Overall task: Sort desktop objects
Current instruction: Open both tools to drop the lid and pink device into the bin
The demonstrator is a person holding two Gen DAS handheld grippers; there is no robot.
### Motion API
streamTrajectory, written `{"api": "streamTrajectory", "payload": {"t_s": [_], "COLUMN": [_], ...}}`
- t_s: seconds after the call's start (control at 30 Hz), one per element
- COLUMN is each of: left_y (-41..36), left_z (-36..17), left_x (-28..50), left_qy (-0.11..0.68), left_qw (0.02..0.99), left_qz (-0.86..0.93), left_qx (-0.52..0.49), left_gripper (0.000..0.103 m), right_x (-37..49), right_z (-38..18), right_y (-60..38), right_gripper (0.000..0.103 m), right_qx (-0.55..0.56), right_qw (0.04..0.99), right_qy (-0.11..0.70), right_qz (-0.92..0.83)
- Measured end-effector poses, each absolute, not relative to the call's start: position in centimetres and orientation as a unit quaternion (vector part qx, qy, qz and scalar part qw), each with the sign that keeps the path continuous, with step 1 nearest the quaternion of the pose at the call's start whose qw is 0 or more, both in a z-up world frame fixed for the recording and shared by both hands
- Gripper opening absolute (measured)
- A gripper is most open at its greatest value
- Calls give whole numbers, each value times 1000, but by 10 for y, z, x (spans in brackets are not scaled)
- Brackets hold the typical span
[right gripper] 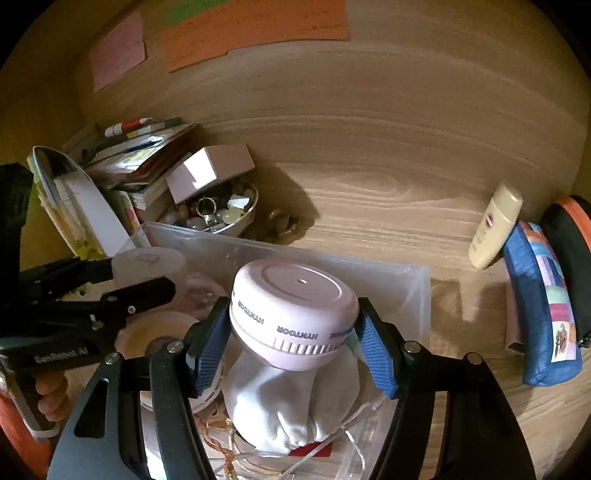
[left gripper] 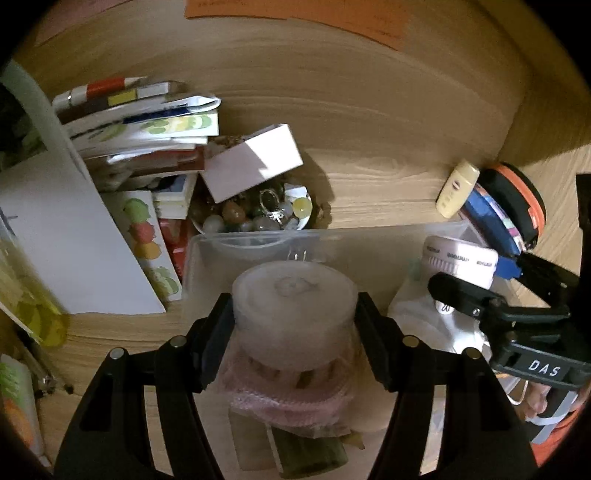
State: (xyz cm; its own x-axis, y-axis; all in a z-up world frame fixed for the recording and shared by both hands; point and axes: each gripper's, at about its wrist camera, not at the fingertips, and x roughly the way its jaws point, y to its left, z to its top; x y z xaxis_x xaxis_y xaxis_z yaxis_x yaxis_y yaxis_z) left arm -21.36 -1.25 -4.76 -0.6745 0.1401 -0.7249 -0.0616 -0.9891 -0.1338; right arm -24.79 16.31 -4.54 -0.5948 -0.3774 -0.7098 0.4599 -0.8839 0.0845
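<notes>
Left gripper (left gripper: 295,325): jaws closed on a frosted round container (left gripper: 293,295), held directly between the pads, flat top facing the camera.
Right gripper (right gripper: 293,334): jaws closed on a pale pink round device (right gripper: 291,314) lettered around its rim; blue pads press its two sides.
Position: both held things hang over the clear plastic bin (left gripper: 258,243), the container over its left half, the device over its right half.
Key relation: bin lies straight below both pairs of jaws; lowering looks like the likely next move, each hand equally near.
Bin contents: white cloth pouch (right gripper: 291,410) under the device; pink bubble wrap (left gripper: 288,398) under the container.
Surface: wood-grain; book stack (left gripper: 140,125) and bowl of stones (left gripper: 255,214) at left rear, cream bottle (right gripper: 495,225) and blue pouch (right gripper: 543,306) toward the right edge.
Room: wooden back panel with orange paper (right gripper: 258,26).
</notes>
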Motion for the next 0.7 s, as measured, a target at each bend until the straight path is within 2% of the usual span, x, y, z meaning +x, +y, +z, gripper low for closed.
{"api": "streamTrajectory", "payload": {"t_s": [0.3,0.47,0.7], "left_y": [-16,-14,-14], "left_z": [-51,-51,-45], "left_x": [-217,-213,-209], "left_qy": [-54,-52,-50], "left_qw": [62,66,68], "left_qz": [912,912,915], "left_qx": [-402,-402,-395], "left_gripper": [66,71,73], "right_x": [-242,-243,-235], "right_z": [-47,-42,-29], "right_y": [152,159,160], "right_gripper": [64,81,81], "right_qx": [378,376,361], "right_qw": [211,215,208], "right_qy": [94,70,74], "right_qz": [-896,-899,-906]}}
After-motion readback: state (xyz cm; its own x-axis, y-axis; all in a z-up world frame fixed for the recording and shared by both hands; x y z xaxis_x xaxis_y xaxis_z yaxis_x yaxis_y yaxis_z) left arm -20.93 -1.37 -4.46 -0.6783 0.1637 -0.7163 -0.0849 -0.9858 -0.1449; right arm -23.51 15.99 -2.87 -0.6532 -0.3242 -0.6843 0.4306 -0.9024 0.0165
